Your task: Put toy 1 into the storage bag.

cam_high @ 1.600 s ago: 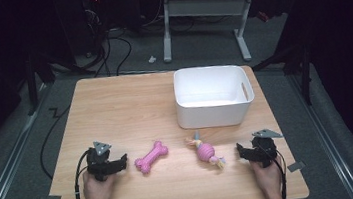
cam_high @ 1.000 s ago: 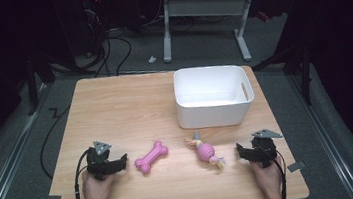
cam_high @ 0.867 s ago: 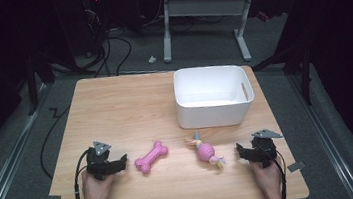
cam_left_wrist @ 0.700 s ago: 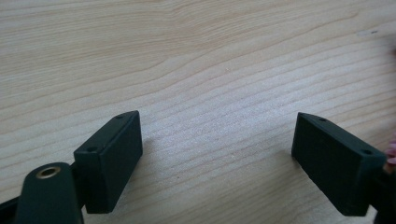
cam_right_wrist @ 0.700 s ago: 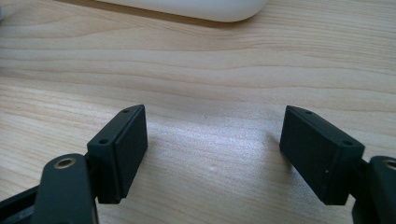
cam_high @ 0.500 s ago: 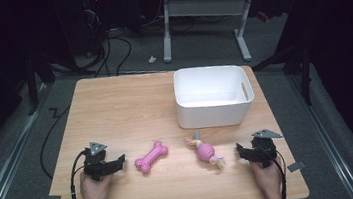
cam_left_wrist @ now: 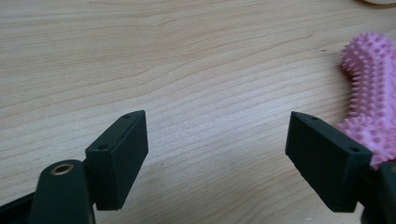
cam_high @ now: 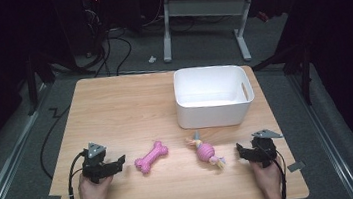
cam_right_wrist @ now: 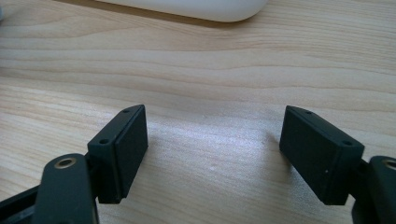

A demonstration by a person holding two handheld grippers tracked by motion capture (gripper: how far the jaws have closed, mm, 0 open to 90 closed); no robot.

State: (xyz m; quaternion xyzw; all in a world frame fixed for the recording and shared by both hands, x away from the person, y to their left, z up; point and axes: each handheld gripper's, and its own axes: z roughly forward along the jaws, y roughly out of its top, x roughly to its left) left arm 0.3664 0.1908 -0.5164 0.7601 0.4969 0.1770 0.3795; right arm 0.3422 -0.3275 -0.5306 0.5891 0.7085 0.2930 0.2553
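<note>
The left gripper sits low near the table's front edge, its jaws apart with only bare wood between them — they have just been closing a little. The pink spiky bone toy lies just beside it, flat on the table, close by one jaw in the left gripper view but not between the two. The right gripper rests at the far side, jaws wide apart over bare wood, near a pink rope toy. A white bin stands behind the toys.
</note>
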